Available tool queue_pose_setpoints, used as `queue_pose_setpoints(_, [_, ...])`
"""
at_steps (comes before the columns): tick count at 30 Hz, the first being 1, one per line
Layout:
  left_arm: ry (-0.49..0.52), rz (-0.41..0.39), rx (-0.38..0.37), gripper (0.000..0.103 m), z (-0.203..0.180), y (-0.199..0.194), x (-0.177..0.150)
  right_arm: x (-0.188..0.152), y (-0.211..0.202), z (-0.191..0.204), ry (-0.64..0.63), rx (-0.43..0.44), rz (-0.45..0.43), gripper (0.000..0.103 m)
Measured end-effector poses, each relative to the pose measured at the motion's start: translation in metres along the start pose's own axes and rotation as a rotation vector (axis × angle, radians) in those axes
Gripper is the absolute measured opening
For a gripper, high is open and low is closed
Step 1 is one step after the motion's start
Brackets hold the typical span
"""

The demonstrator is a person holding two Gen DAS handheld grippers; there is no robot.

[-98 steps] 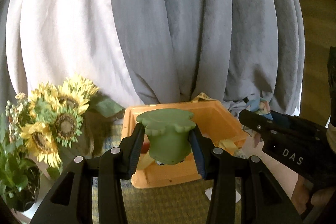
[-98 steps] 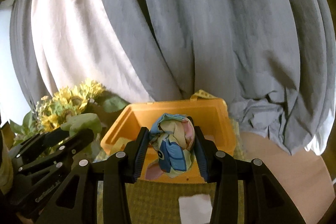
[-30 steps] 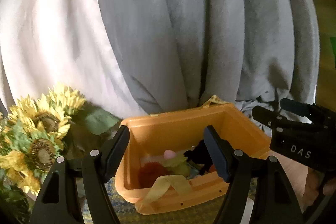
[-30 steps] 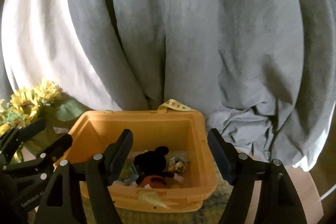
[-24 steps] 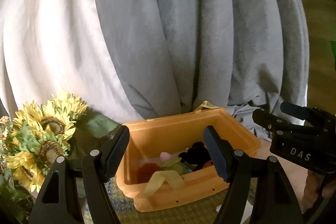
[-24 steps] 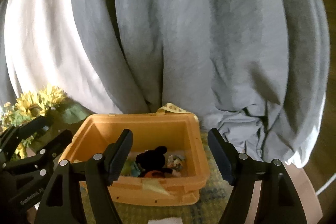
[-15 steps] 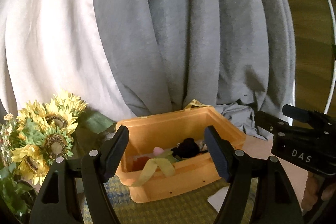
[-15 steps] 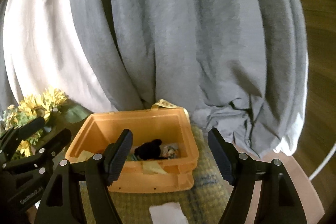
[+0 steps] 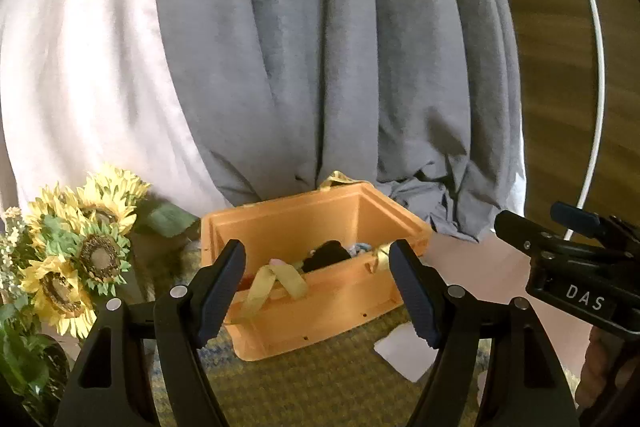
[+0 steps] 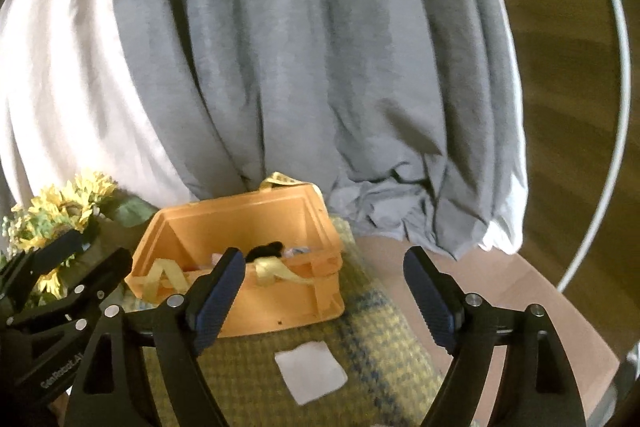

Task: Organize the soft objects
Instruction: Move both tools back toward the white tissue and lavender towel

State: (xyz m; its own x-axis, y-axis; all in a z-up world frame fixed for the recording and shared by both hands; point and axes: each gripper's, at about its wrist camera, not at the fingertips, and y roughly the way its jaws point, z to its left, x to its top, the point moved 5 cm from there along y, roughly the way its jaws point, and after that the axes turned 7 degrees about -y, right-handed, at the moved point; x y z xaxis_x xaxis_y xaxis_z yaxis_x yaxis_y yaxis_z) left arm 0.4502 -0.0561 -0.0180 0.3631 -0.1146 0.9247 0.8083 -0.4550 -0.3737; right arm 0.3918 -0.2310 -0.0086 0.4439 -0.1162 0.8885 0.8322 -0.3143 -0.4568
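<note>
An orange plastic bin (image 9: 332, 303) (image 10: 280, 303) sits on a yellow-green woven mat, with yellow ribbon handles draped over its near wall. Inside lie soft toys: a black plush (image 9: 326, 255) (image 10: 266, 250) shows above the rim, with pale pink and blue bits beside it. My left gripper (image 9: 318, 287) hangs open in front of the bin with nothing between its fingers. My right gripper (image 10: 324, 295) is to the right of the bin's near corner, its jaws opening wider, with nothing between them. Each gripper shows at the other view's edge.
A bunch of artificial sunflowers (image 9: 76, 255) (image 10: 60, 211) stands left of the bin. Grey and white curtains (image 9: 320, 67) hang right behind it. A white square of paper (image 10: 310, 371) (image 9: 404, 351) lies on the mat (image 10: 248, 379) before the bin. A brown tabletop (image 10: 500, 291) extends right.
Both grippers have drawn back from the bin, which now looks smaller and farther; the toys they held earlier lie in it. The right gripper's jaws have spread wider.
</note>
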Motion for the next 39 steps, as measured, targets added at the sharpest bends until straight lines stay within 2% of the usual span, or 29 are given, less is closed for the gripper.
queue_pose_setpoints(22, [0.158,0.094,-0.114,0.074,-0.034,-0.003,-0.057,-0.084,-0.027,-0.024,0.117,-0.142,0.125,0.084])
queue_pose_setpoints(34, [0.236,0.207,-0.153,0.074,-0.051,0.021,-0.106,-0.134,-0.024,-0.035,0.147,-0.176,0.194,0.084])
queue_pose_setpoints(39, [0.274,0.252,-0.159,0.073,-0.058,0.034,-0.126,-0.159,-0.016,-0.040,0.184,-0.196,0.252,0.084])
